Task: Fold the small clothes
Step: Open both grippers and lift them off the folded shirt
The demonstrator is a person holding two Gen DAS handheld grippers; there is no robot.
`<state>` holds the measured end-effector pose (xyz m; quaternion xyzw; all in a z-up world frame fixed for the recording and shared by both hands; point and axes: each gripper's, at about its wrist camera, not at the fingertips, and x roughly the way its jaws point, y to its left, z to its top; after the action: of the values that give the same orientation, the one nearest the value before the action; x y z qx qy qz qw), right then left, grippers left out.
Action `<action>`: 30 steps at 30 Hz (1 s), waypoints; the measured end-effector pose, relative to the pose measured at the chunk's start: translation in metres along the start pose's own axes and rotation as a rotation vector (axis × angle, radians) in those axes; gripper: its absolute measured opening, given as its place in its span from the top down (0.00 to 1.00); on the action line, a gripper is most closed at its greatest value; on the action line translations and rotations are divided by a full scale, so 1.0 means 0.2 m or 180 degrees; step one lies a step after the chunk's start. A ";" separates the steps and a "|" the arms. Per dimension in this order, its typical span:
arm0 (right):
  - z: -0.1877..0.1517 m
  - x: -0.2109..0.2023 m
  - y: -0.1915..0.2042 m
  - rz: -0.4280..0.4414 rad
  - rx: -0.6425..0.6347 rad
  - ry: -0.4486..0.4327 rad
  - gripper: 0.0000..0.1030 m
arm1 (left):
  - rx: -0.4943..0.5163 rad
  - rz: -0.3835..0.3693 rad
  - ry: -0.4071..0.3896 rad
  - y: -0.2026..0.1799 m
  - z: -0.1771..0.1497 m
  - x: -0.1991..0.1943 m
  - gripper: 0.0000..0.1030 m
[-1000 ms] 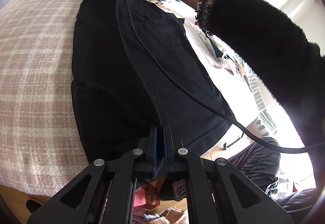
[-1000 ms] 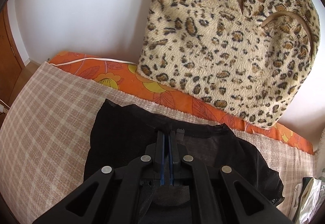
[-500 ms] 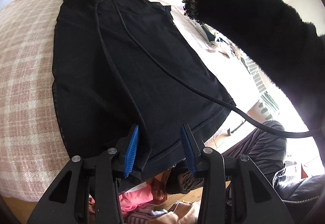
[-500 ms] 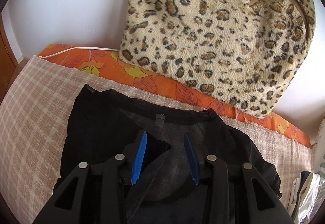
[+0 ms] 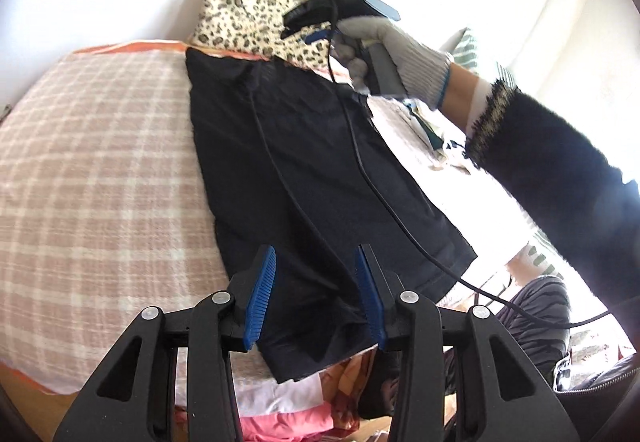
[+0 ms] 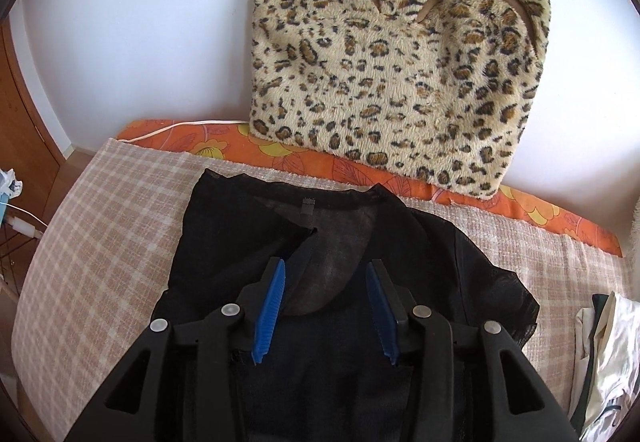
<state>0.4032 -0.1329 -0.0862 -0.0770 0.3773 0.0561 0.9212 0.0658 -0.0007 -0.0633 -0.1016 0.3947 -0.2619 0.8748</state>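
A black top (image 5: 320, 177) lies flat on the checked pink blanket (image 5: 96, 177), its left side folded over towards the middle. Its neckline end (image 6: 320, 209) lies near the leopard cushion, with a sheer sleeve (image 6: 504, 282) spread to the right. My left gripper (image 5: 316, 294) is open and empty above the hem end. My right gripper (image 6: 326, 302) is open and empty above the neckline; it also shows in the left wrist view (image 5: 308, 23), lifted in a gloved hand.
A leopard-print cushion (image 6: 400, 61) leans on the white wall behind an orange floral sheet (image 6: 280, 153). Other clothes (image 6: 600, 354) lie at the right. A black cable (image 5: 380, 193) trails across the top. Pink and mixed laundry (image 5: 288, 418) sits below the bed's edge.
Both grippers were shut on the black top a second ago; both have opened, let go of it and lifted away. The top now lies flat.
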 end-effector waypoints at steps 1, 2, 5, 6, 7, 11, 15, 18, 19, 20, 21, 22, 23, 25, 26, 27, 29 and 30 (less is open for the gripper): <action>-0.02 -0.04 -0.01 0.0028 0.0010 -0.0014 0.56 | -0.0008 0.0049 -0.0061 0.01 0.01 -0.03 0.61; -0.04 -0.08 -0.02 0.0061 0.0013 -0.0035 0.56 | -0.0027 0.0079 -0.0112 0.03 0.02 -0.05 0.61; -0.11 -0.22 -0.05 0.0105 0.0010 -0.0133 0.54 | -0.0071 0.0156 -0.0198 0.08 0.04 -0.09 0.61; -0.14 -0.27 -0.06 0.0099 0.0021 -0.0173 0.51 | -0.0067 0.0185 -0.0203 0.08 0.03 -0.09 0.61; -0.17 -0.31 -0.07 0.0094 0.0036 -0.0205 0.49 | -0.0053 0.0201 -0.0192 0.09 0.03 -0.09 0.61; -0.32 -0.47 -0.12 0.0201 0.0070 -0.0273 0.49 | -0.0014 0.0082 0.0049 0.09 -0.03 -0.02 0.61; -0.47 -0.59 -0.14 0.0239 0.0073 -0.0379 0.49 | 0.0100 -0.0031 0.0301 0.02 -0.11 0.09 0.64; -0.56 -0.67 -0.17 0.0332 0.0161 -0.0438 0.49 | 0.0288 -0.0186 0.0505 -0.06 -0.18 0.17 0.79; -0.58 -0.69 -0.18 0.0356 0.0195 -0.0454 0.49 | 0.0361 -0.0221 0.0571 -0.10 -0.20 0.19 0.81; -0.60 -0.71 -0.19 0.0380 0.0229 -0.0466 0.49 | 0.0423 -0.0250 0.0620 -0.13 -0.22 0.21 0.81; -0.62 -0.73 -0.21 0.0396 0.0264 -0.0483 0.49 | 0.0467 -0.0292 0.0682 -0.15 -0.24 0.23 0.81; -0.64 -0.76 -0.22 0.0413 0.0298 -0.0508 0.49 | 0.0492 -0.0328 0.0742 -0.17 -0.25 0.26 0.81; -0.66 -0.78 -0.24 0.0420 0.0331 -0.0537 0.49 | 0.0520 -0.0360 0.0799 -0.19 -0.27 0.27 0.81; -0.70 -0.82 -0.28 0.0434 0.0402 -0.0582 0.49 | 0.0613 -0.0383 0.0890 -0.23 -0.30 0.30 0.81; -0.72 -0.84 -0.30 0.0432 0.0436 -0.0601 0.49 | 0.0668 -0.0359 0.0886 -0.25 -0.31 0.29 0.81; -0.73 -0.85 -0.33 0.0428 0.0458 -0.0619 0.49 | 0.0722 -0.0353 0.0873 -0.27 -0.32 0.28 0.81; -0.78 -0.89 -0.37 0.0387 0.0477 -0.0673 0.48 | 0.0783 -0.0335 0.0836 -0.29 -0.33 0.25 0.81; -0.80 -0.90 -0.40 0.0369 0.0485 -0.0700 0.47 | 0.0783 -0.0328 0.0819 -0.29 -0.34 0.23 0.81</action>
<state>0.1783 -0.2483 -0.0634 0.0216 0.2810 0.0885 0.9554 0.0187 -0.0735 -0.1157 0.0204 0.4626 -0.3636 0.8083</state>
